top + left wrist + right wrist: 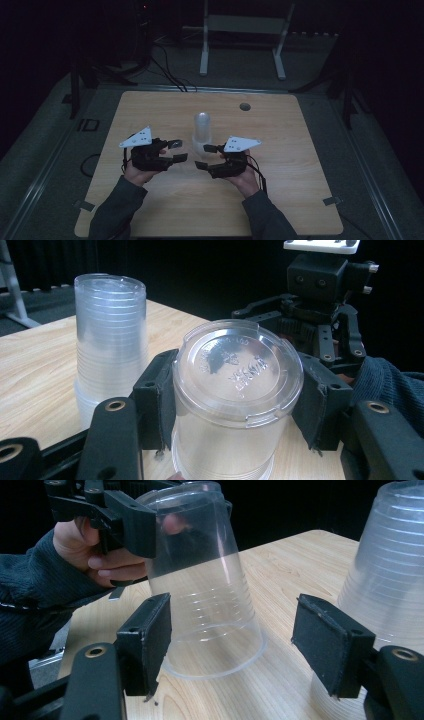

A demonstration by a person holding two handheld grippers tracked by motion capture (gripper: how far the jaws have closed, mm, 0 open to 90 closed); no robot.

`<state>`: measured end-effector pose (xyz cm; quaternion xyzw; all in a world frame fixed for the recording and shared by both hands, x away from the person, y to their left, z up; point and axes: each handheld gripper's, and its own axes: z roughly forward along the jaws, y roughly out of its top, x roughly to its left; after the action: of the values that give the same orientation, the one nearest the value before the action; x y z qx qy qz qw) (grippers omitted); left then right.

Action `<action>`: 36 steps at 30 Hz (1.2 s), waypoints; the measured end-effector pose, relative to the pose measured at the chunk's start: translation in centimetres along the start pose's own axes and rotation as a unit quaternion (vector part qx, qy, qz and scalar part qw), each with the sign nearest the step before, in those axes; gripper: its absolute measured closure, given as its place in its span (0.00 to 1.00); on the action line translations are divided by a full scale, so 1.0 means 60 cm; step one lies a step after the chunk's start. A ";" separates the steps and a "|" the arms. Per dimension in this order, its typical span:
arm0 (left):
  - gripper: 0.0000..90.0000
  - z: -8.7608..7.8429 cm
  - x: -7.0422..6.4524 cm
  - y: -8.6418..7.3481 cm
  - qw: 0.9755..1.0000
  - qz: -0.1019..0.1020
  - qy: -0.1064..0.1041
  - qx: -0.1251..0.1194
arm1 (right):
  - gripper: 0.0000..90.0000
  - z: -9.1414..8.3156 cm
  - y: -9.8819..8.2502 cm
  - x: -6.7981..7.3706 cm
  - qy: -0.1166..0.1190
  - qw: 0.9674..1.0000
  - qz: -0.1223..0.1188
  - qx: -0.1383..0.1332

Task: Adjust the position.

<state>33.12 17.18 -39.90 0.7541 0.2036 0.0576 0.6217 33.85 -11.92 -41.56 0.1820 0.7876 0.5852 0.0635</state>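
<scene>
Left gripper (176,150): I've got it clamped on the single clear cup (235,405), pads (159,395) pressed to the cup's upper wall on both sides just under the rim of its upturned base.

Single clear cup: upside down, base up with embossed lettering on it; from the right gripper view (205,585) I see it tilted, its open mouth low over the wood, though I can't tell whether the rim touches the table.

Right gripper (202,156): jaws standing apart, nothing pressed between the pads. In its own view the left pad (147,640) sits just beside the cup's lower wall, and the right pad (330,650) stands well clear of it. No grip here.

Cup stack (202,131): a tall nest of clear cups, upside down, standing on the table just behind both grippers. In the left gripper view it rises at the left (110,345), near the held cup but apart from it.

Table (280,150): light wood, with a small round grommet (244,106) near the far edge.

Hands: my left hand (97,550) is wrapped round its gripper body, dark sleeve (30,605) behind it; both forearms come in low in the high view.

Background: dark room, with a white stand (245,30) on the floor beyond the table.
</scene>
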 end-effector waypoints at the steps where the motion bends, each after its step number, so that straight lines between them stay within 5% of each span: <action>1: 0.46 0.000 0.000 0.000 1.000 0.000 0.000 0.000 | 0.35 0.000 0.000 0.000 0.000 1.000 0.000 0.000; 24: 0.46 0.006 -0.005 -0.001 1.000 -0.005 -0.014 -0.012 | 0.32 0.003 -0.002 -0.001 0.018 1.000 0.017 -0.018; 36: 0.46 0.006 -0.004 -0.001 0.999 -0.014 -0.027 -0.025 | 0.29 0.009 -0.002 0.005 0.046 0.999 0.014 -0.021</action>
<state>33.00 16.74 -40.02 0.7370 0.1955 0.0332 0.6462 33.74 -11.37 -41.84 0.1643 0.7750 0.6098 0.0229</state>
